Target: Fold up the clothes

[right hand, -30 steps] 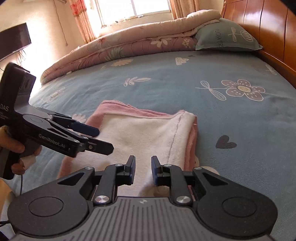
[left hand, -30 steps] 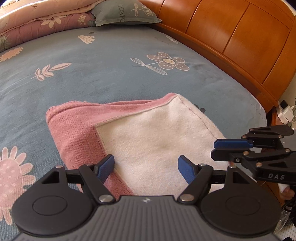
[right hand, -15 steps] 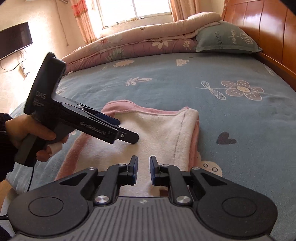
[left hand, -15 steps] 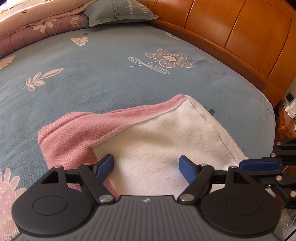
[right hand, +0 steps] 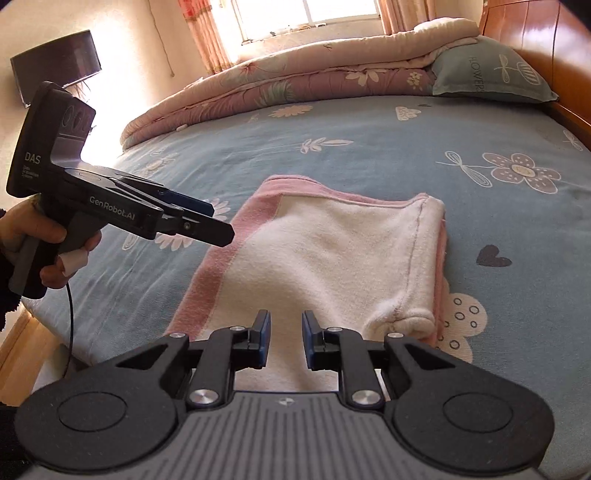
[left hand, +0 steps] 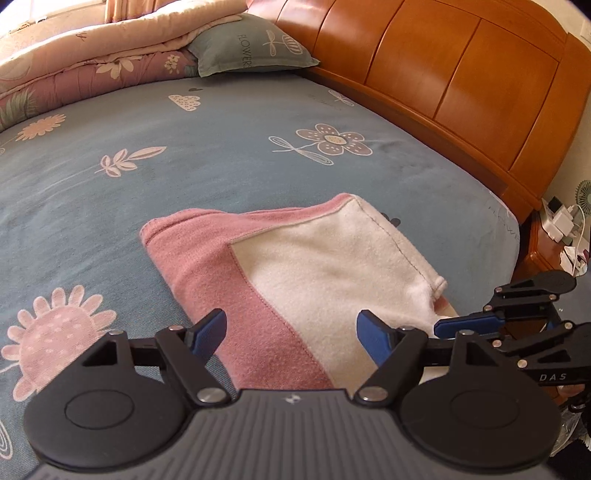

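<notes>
Pink garment (left hand: 295,280) apparently below fingers (left hand: 212,330)

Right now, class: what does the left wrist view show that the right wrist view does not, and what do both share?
Only the left wrist view shows the bedside table cluttered with chargers, and the left gripper standing wide open. Only the right wrist view shows the window, the wall television and the hand holding the left gripper. Both show the folded pink and white garment on the blue floral bedsheet, the pillow and the rolled quilt.
</notes>
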Tool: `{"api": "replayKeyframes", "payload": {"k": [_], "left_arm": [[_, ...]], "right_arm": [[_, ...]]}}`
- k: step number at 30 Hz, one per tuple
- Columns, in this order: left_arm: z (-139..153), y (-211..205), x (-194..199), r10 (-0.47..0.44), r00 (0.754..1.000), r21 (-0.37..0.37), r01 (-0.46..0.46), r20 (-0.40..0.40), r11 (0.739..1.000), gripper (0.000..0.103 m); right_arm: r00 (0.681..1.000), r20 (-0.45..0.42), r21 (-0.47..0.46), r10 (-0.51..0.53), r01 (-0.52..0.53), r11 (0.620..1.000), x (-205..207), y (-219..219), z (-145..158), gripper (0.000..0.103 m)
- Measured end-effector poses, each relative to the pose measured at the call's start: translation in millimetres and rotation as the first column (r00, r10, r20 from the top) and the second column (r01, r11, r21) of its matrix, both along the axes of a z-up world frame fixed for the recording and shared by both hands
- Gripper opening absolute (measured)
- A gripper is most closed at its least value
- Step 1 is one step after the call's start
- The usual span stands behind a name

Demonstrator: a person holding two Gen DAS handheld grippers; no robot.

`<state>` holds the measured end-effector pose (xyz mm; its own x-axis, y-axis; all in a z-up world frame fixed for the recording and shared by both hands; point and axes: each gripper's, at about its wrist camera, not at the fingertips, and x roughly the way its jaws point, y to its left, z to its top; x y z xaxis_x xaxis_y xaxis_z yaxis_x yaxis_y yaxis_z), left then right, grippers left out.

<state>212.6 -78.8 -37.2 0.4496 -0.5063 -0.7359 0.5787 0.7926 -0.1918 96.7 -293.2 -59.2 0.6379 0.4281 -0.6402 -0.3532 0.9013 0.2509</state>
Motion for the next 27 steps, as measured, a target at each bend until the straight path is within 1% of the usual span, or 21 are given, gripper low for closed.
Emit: {"api": "replayKeyframes", "payload": {"k": [3, 5, 6, 7, 8, 10, 11, 12, 14, 15, 17, 18, 21, 22, 24, 26, 27], "left_arm": [[3.4, 13.5, -2.8, 0.039, 0.999, -0.012, -0.039, -0.002, 0.999, 0.077], [3.8, 21.6, -7.1, 0.051, 0.999, -0.012, -0.051, -0.004, 0.999, 0.077], [3.7, 25.6, -9.5, 0.057, 0.998, -0.01, -0.057, -0.005, 0.998, 0.077], [3.6, 29.5, -11.8, 0.062, 0.998, -0.008, -0.062, -0.006, 0.998, 0.077], [3.5, 33.5, -14.2, 0.068, 0.998, -0.006, -0.068, -0.007, 0.998, 0.077], [1.6, 38.6, -17.0, 0.068, 0.997, -0.01, -0.068, -0.02, 0.998, 0.077], [0.2, 38.9, -17.5, 0.064, 0.998, -0.013, -0.064, -0.025, 0.998, 0.077], [-1.0, 37.6, -17.1, 0.058, 0.998, -0.016, -0.058, -0.03, 0.998, 0.077], [-2.7, 26.4, -15.7, 0.031, 0.999, -0.022, -0.032, -0.034, 0.999, 0.077], [-3.0, 19.8, -15.4, 0.016, 0.999, -0.027, -0.017, -0.033, 0.999, 0.077], [-3.2, 6.5, -16.1, -0.014, 1.0, -0.043, 0.013, -0.027, 0.999, 0.077], [-3.9, 1.0, -16.3, -0.027, 0.999, -0.049, 0.026, -0.027, 0.998, 0.077], [-15.1, -11.2, -14.1, -0.043, 0.997, -0.036, 0.041, -0.059, 0.999, 0.077], [-18.8, -13.5, -13.6, -0.042, 0.997, -0.03, 0.04, -0.069, 0.999, 0.077], [-18.8, -15.8, -13.0, -0.043, 0.997, -0.041, 0.04, -0.07, 0.998, 0.077], [-17.1, -17.2, -12.0, -0.047, 0.996, -0.06, 0.043, -0.072, 0.997, 0.077], [-16.3, -17.8, -10.3, -0.048, 0.996, -0.07, 0.043, -0.079, 0.997, 0.077]], "right_arm": [[1.0, 0.005, 0.002, 0.018, -0.018, 1.0, 21.4, 19.0, -4.2, 0.023], [0.999, -0.034, 0.004, 0.007, -0.007, 1.0, 35.1, 26.6, -15.4, 0.023], [0.997, -0.074, -0.016, -0.005, 0.004, 1.0, 38.0, 28.3, -24.0, 0.023], [0.994, -0.107, -0.03, -0.012, 0.008, 1.0, 38.5, 29.2, -31.7, 0.022], [0.993, -0.12, -0.028, -0.005, 0.001, 1.0, 32.5, 27.4, -35.3, 0.022], [0.992, -0.124, -0.028, -0.005, 0.001, 1.0, 17.6, 21.3, -32.5, 0.022], [0.993, -0.116, -0.026, -0.009, 0.006, 1.0, 9.8, 17.2, -26.8, 0.023], [0.996, -0.086, -0.02, -0.021, 0.02, 1.0, 2.1, 12.7, -19.7, 0.024], [0.997, -0.034, -0.017, -0.064, 0.063, 0.998, -7.9, 2.7, -10.1, 0.036], [0.995, -0.028, -0.03, -0.092, 0.091, 0.995, -8.6, -1.7, -10.4, 0.038], [0.991, -0.057, -0.051, -0.121, 0.118, 0.992, -10.3, -11.1, -17.1, 0.037], [0.989, -0.075, -0.054, -0.129, 0.125, 0.991, -11.8, -16.1, -20.4, 0.035], [0.981, -0.119, -0.057, -0.152, 0.146, 0.988, -16.5, -29.8, -27.5, 0.033], [0.983, -0.098, -0.046, -0.155, 0.152, 0.987, -18.6, -30.7, -20.7, 0.033], [0.987, -0.05, -0.009, -0.152, 0.152, 0.988, -17.9, -29.8, -7.6, 0.034], [0.991, -0.012, 0.022, -0.136, 0.136, 0.99, -8.2, -24.4, -0.3, 0.035], [0.991, -0.011, 0.018, -0.131, 0.132, 0.991, 0.7, -19.8, -1.7, 0.035]]}}
